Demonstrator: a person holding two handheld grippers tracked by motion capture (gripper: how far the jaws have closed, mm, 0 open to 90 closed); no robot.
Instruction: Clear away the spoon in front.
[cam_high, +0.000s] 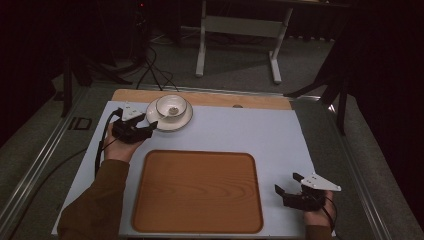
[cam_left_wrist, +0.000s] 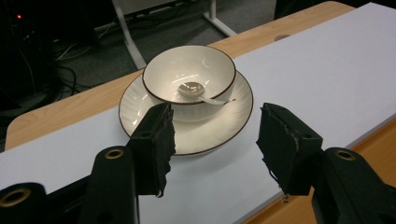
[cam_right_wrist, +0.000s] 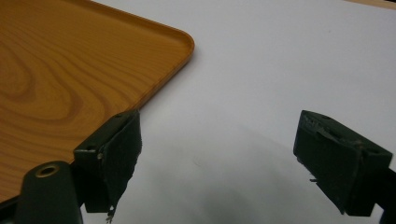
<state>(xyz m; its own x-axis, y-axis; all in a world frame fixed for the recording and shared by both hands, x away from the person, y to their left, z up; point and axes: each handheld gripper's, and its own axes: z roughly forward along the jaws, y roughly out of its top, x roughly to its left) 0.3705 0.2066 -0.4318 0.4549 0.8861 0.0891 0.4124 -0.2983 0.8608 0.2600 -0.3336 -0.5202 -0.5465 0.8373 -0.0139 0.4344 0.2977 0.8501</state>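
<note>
A white bowl (cam_high: 171, 106) with a brown rim stands on a white plate (cam_high: 181, 121) at the far left of the table. A white spoon (cam_left_wrist: 197, 91) lies inside the bowl (cam_left_wrist: 188, 79). My left gripper (cam_high: 150, 127) is open just in front of the plate (cam_left_wrist: 205, 135), its jaws wide apart with nothing between them. My right gripper (cam_high: 288, 183) is open too, resting near the table's front right, beside the wooden tray (cam_high: 200, 192). The tray (cam_right_wrist: 70, 70) has nothing on it.
A pale mat (cam_high: 250, 135) covers most of the wooden table (cam_high: 215, 98). Beyond the far edge stand a white table frame (cam_high: 239, 30) and dark cables (cam_high: 155, 70) on the floor.
</note>
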